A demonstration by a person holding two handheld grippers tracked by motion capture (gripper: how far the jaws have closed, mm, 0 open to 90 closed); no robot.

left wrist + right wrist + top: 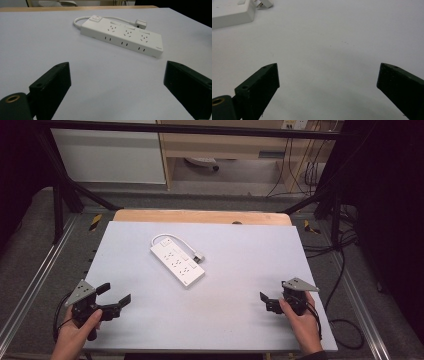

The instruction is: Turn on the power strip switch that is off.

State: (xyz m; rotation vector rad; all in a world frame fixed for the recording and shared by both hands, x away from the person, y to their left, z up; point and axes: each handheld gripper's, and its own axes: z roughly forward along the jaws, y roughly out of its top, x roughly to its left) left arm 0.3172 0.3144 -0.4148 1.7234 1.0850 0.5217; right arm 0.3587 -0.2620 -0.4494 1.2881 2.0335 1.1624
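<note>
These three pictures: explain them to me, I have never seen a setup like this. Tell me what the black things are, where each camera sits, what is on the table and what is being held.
A person sits at a white table and holds a hand tool in each hand: the left gripper and the right gripper, each with two black jaws. The high view looks down from above. The other two cameras ride on the grippers, so the black shapes at their bottom edges are that gripper's own jaws. In the middle of the table lies a white power strip with its short cord and plug. Both grippers stand open and hold nothing.
</note>
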